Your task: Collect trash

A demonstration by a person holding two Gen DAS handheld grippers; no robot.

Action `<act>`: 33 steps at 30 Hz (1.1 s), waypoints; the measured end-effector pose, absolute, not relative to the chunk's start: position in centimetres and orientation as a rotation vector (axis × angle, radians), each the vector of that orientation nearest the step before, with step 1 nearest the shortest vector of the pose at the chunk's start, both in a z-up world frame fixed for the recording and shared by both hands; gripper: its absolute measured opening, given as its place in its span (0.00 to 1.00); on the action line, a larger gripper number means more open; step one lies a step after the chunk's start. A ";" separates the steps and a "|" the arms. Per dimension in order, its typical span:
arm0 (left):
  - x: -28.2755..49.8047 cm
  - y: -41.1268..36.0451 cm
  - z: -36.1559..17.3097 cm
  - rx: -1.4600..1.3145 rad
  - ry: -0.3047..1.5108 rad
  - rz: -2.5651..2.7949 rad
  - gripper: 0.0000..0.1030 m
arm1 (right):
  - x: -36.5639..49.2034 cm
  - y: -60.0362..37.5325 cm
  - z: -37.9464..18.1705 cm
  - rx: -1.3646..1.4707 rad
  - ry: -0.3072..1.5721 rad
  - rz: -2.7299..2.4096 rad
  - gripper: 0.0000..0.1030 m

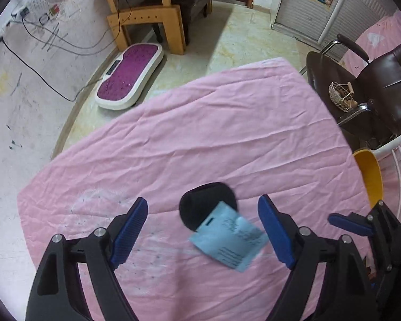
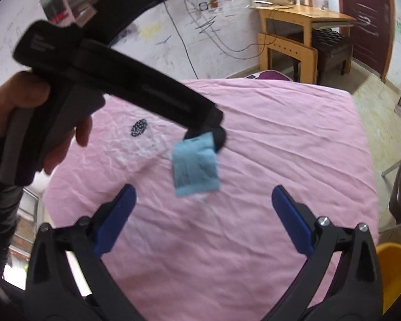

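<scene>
Blue packet (image 1: 228, 240) between wide-open, empty left claw (image 1: 203, 232) fingers; right claw (image 2: 203, 219) agape, empty.

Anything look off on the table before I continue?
The blue packet looks motion-blurred and seems to be in mid-air between the open fingers of the left gripper, over a black round object. The pink tablecloth is wrinkled, with a whitish stain on it.
</scene>
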State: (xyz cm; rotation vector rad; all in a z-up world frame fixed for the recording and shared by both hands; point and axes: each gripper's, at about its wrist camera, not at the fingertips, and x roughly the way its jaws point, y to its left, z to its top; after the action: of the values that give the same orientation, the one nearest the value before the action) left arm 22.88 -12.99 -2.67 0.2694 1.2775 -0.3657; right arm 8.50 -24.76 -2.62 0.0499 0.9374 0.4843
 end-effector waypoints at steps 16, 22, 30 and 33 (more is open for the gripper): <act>24.4 -13.6 -7.4 0.260 1.319 -0.370 0.78 | 11.1 -20.1 -5.1 -0.123 0.944 0.429 0.94; 23.7 -14.3 -7.8 0.289 1.307 -0.338 0.72 | 12.5 -20.4 -5.8 -0.114 0.981 0.394 0.50; 23.3 -13.7 -7.2 0.248 1.304 -0.318 0.59 | 11.7 -21.0 -5.3 -0.078 0.982 0.450 0.27; 23.1 -13.9 -7.1 0.250 1.303 -0.313 0.57 | 10.7 -22.7 -4.8 -0.022 0.972 0.452 0.26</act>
State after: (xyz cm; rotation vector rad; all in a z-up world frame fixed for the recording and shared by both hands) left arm 23.07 -13.91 -7.14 0.2498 1.3027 -0.3130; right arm 10.73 -22.70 -4.84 -0.0225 0.9717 0.4522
